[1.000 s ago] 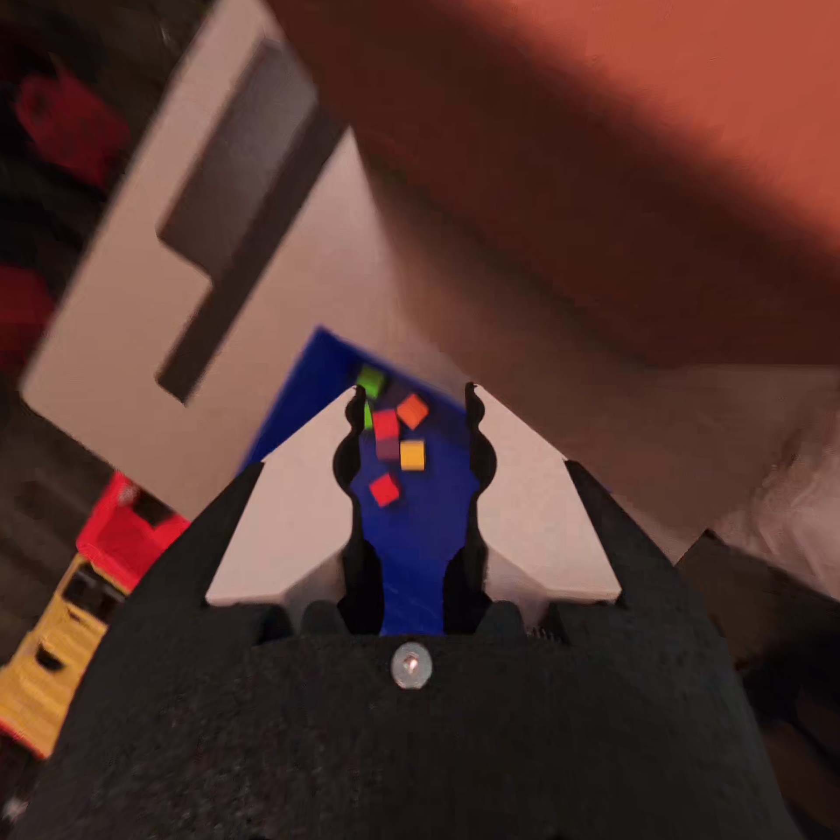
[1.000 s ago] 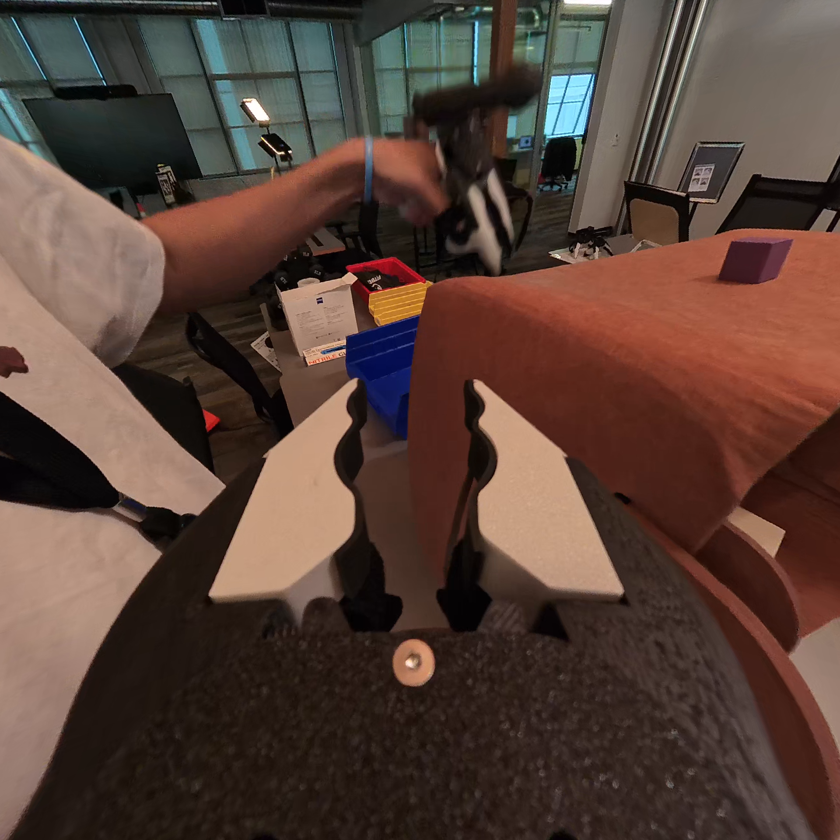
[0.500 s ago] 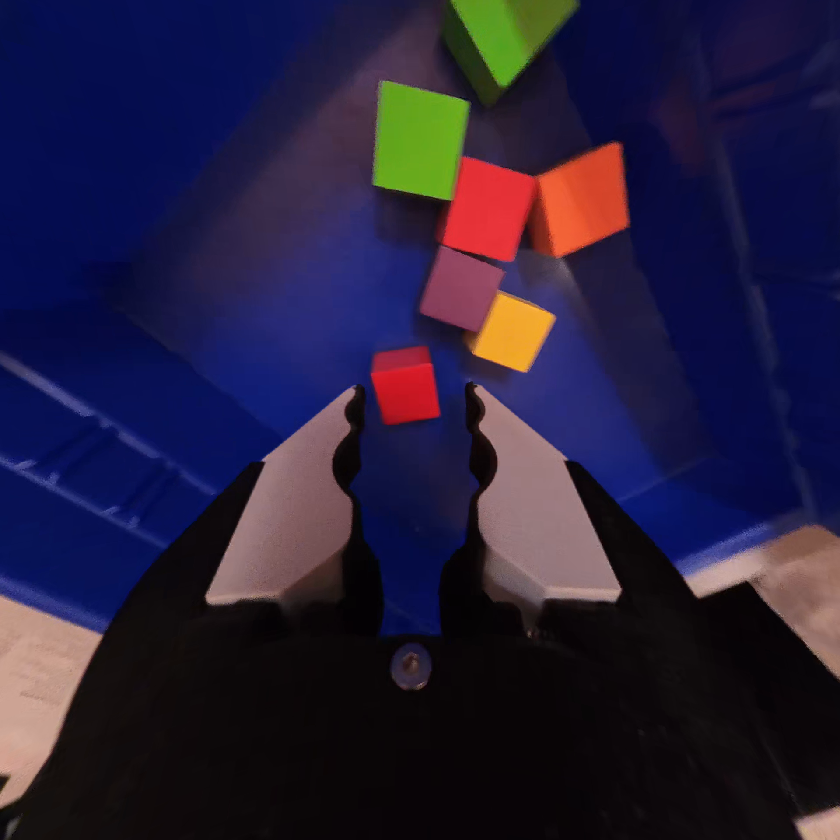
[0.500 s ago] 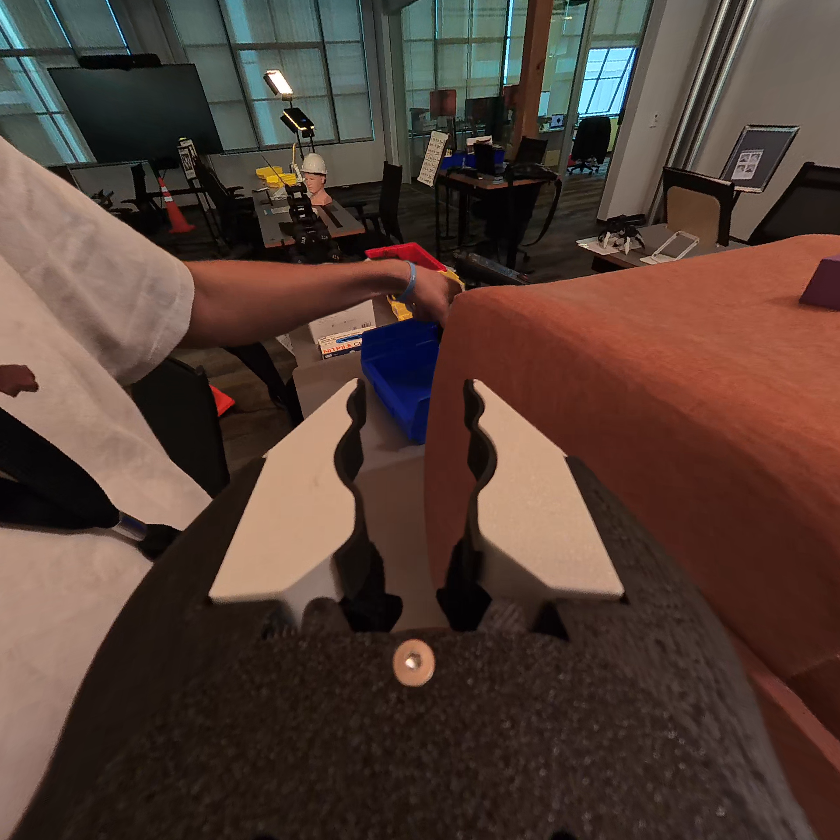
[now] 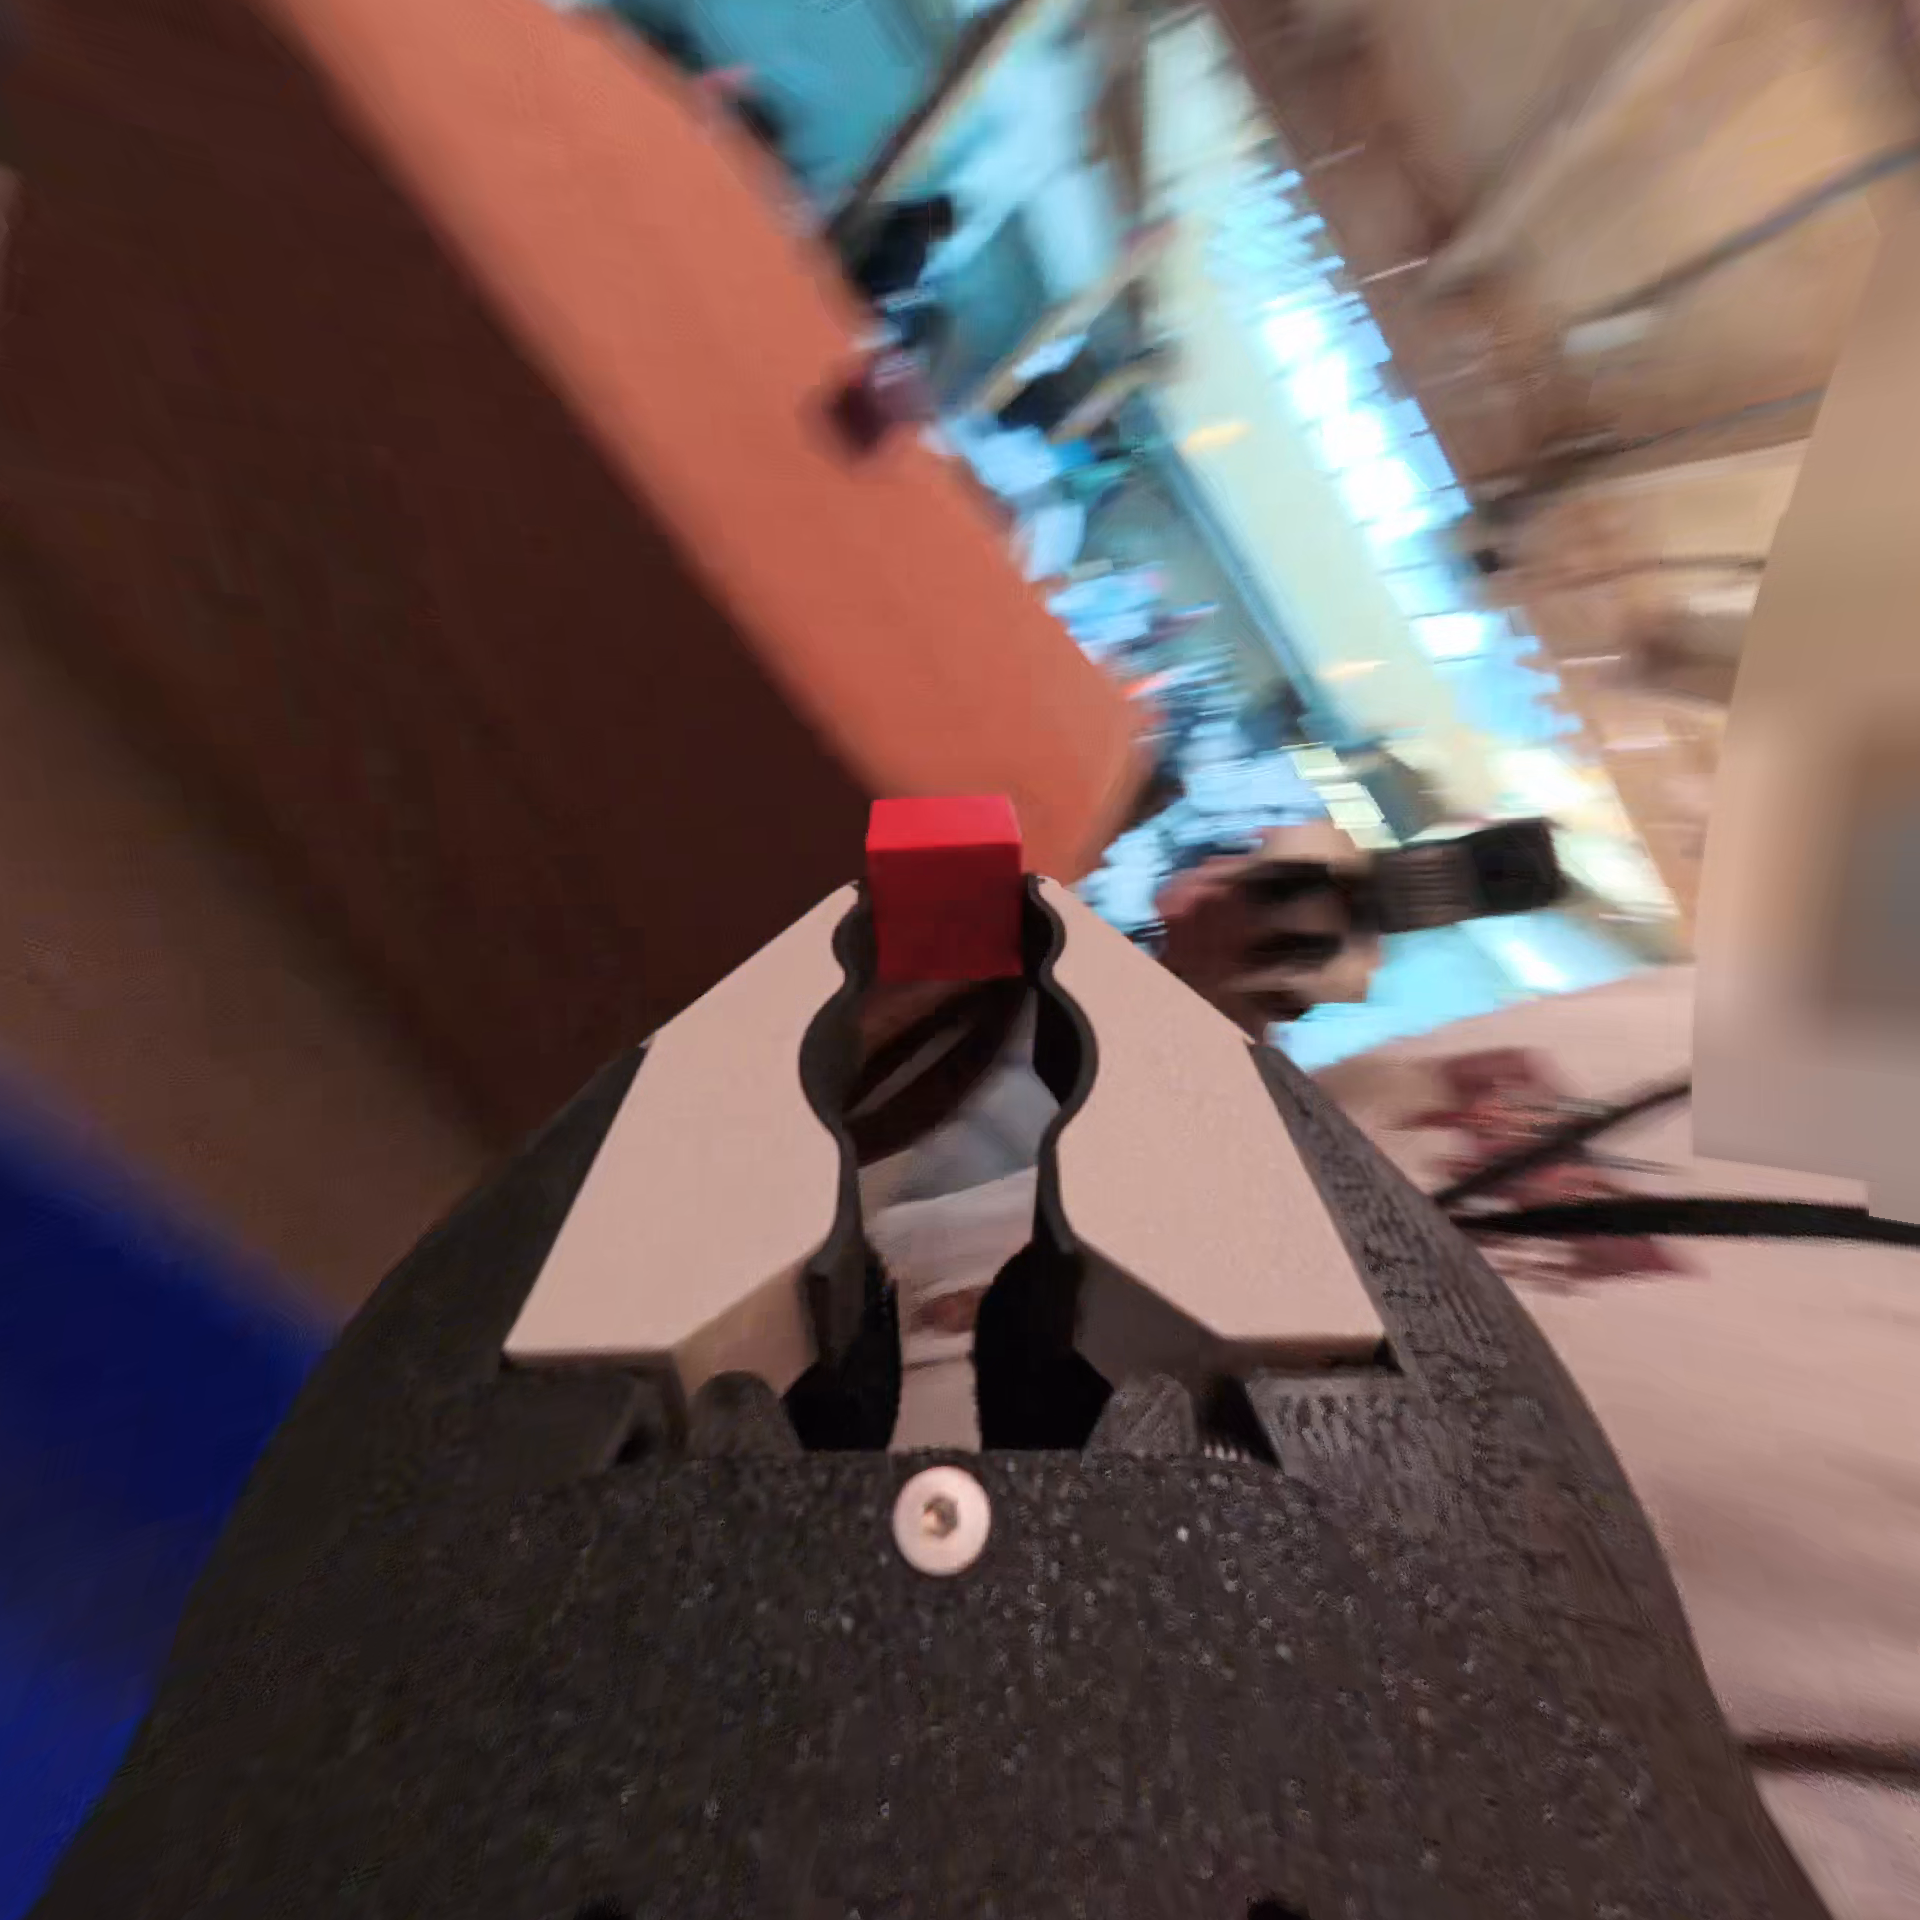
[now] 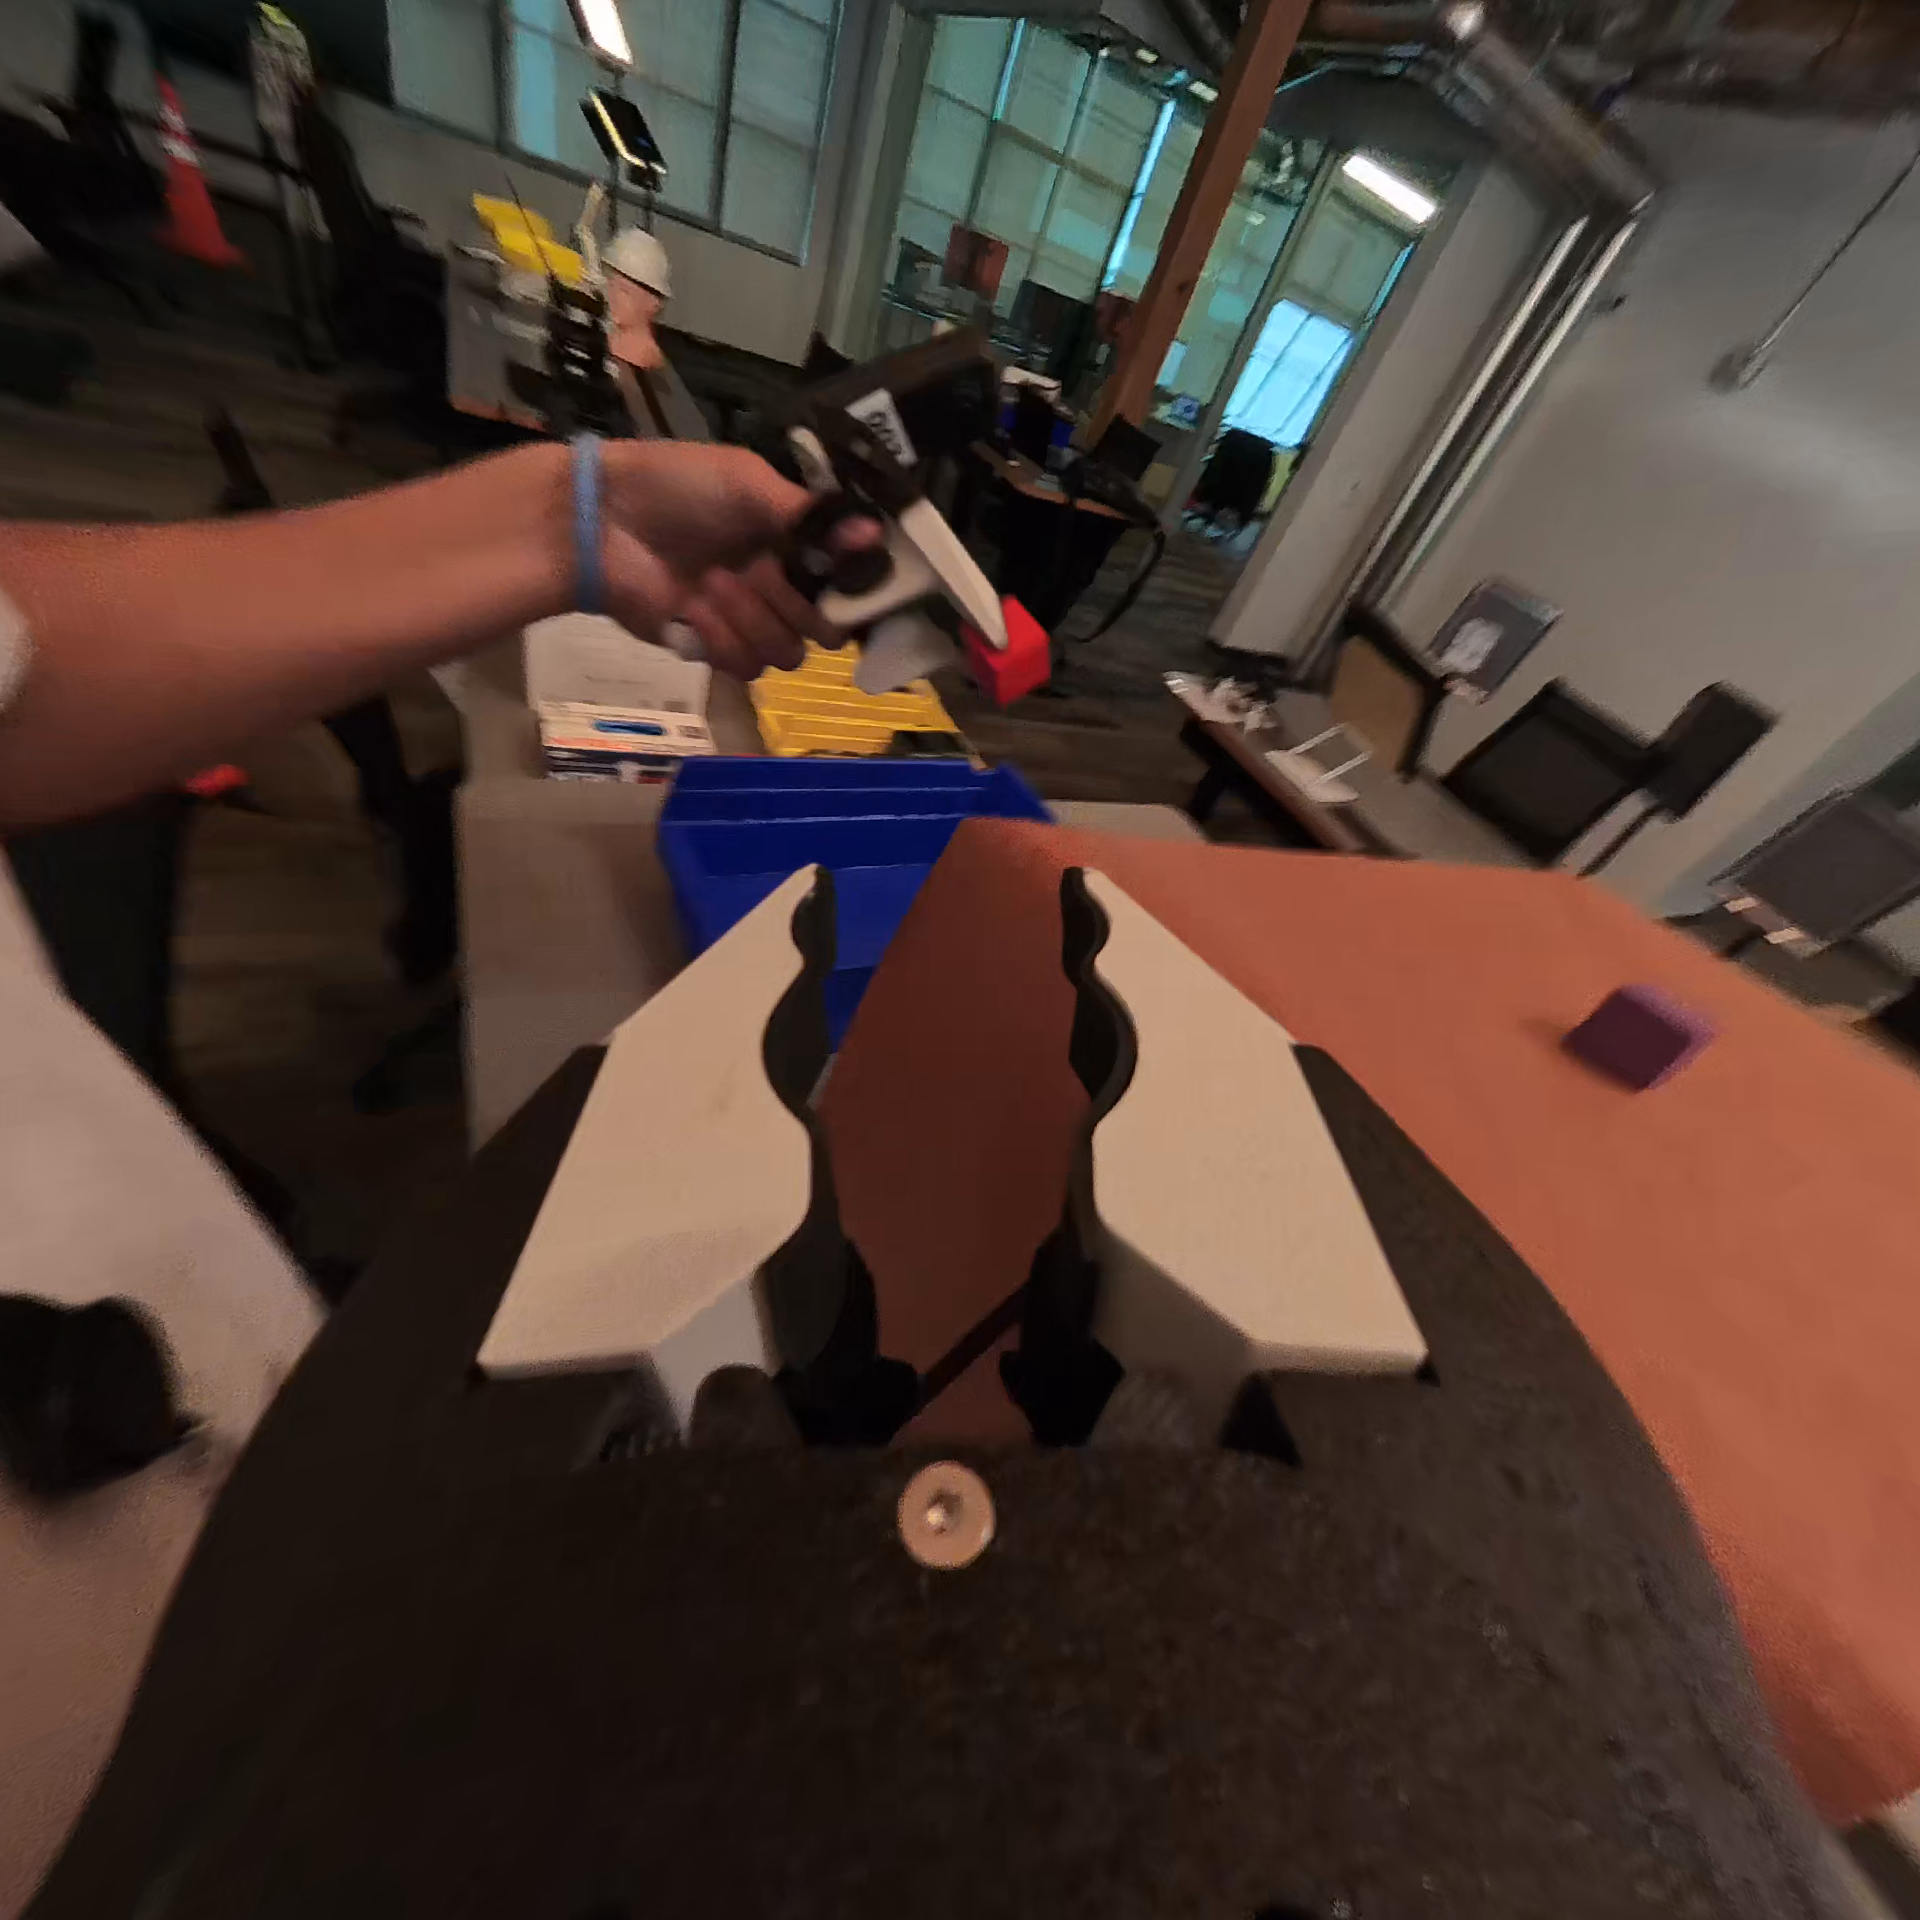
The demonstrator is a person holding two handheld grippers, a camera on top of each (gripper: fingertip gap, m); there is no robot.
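Left gripper (image 5: pixel 943 883) lifted from blue bin (image 6: pixel 831 831) | jaws clamp red cube (image 5: pixel 940 894)

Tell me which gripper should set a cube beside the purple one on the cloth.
Left gripper, probably: it already grips the red cube. The right gripper is open and empty, though nearer the purple cube.

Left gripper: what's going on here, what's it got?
A person holds a gripper in each hand. The left gripper is shut on a red cube, pinched at its fingertips and held in the air above the blue bin. The right gripper is open and empty, near the edge of the rust-orange cloth-covered table, where a purple cube sits.
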